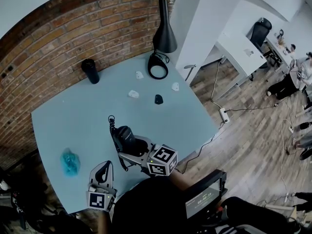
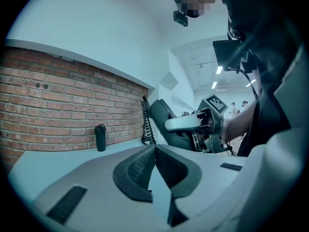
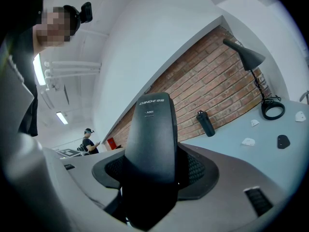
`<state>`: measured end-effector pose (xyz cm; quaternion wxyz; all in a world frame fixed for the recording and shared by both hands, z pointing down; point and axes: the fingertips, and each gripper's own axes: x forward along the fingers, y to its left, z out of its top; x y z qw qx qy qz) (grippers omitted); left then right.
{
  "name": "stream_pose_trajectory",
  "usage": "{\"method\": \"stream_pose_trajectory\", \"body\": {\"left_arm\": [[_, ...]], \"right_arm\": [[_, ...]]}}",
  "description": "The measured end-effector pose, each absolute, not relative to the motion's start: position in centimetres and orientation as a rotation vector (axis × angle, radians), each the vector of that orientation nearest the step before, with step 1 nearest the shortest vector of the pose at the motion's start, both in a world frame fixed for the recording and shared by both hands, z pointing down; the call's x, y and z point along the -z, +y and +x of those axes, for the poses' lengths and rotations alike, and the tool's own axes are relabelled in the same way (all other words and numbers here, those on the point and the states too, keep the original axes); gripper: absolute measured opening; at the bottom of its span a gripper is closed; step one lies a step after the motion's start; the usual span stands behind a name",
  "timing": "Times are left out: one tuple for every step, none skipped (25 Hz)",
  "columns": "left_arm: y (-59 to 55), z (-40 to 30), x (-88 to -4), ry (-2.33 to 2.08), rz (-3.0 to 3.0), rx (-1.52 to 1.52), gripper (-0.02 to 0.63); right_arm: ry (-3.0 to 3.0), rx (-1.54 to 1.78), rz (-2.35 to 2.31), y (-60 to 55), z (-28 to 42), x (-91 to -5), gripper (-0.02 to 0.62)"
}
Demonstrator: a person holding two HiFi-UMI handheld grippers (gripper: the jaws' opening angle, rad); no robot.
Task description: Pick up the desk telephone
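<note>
The right gripper (image 3: 154, 173) is closed on the telephone (image 3: 155, 134). Its two dark pads (image 3: 199, 170) press on the two sides of the black body, and the jaws stand wide because the body is wide. In the right gripper view the telephone rises straight up out of the jaws, so its long axis continues the line of the gripper. The free end has small white print near the top.

In the head view this axis runs from the gripper's marker cube (image 1: 163, 161) toward the upper left, so the free end points to the brick wall (image 1: 58, 28). In the left gripper view the telephone is tilted, with the free end higher and nearer the wall. A coiled cord (image 2: 147, 124) hangs from that end down to the table (image 1: 73, 121). I cannot tell if the lower end touches the table.

The telephone is over the near part of the table, close to the person. The left gripper (image 2: 154, 163) is beside it to the left, at the near edge. Its jaws are together, with nothing between them, and it does not touch the telephone.

Farther away, a blue crumpled thing (image 1: 69, 161) lies to the left. A black bottle (image 1: 90, 70) stands near the wall. A black lamp (image 1: 165, 33) stands at the far corner, with a black ring (image 1: 158, 66) just beside it.
</note>
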<state>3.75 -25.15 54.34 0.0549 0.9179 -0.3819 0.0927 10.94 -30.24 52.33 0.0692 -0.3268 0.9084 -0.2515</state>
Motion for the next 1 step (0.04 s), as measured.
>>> {"method": "stream_pose_trajectory", "body": {"left_arm": [[-25.12, 3.78, -54.34, -1.158, 2.789, -0.283, 0.023]], "right_arm": [[2.736, 0.758, -0.983, -30.21, 10.91, -52.35, 0.282]]}}
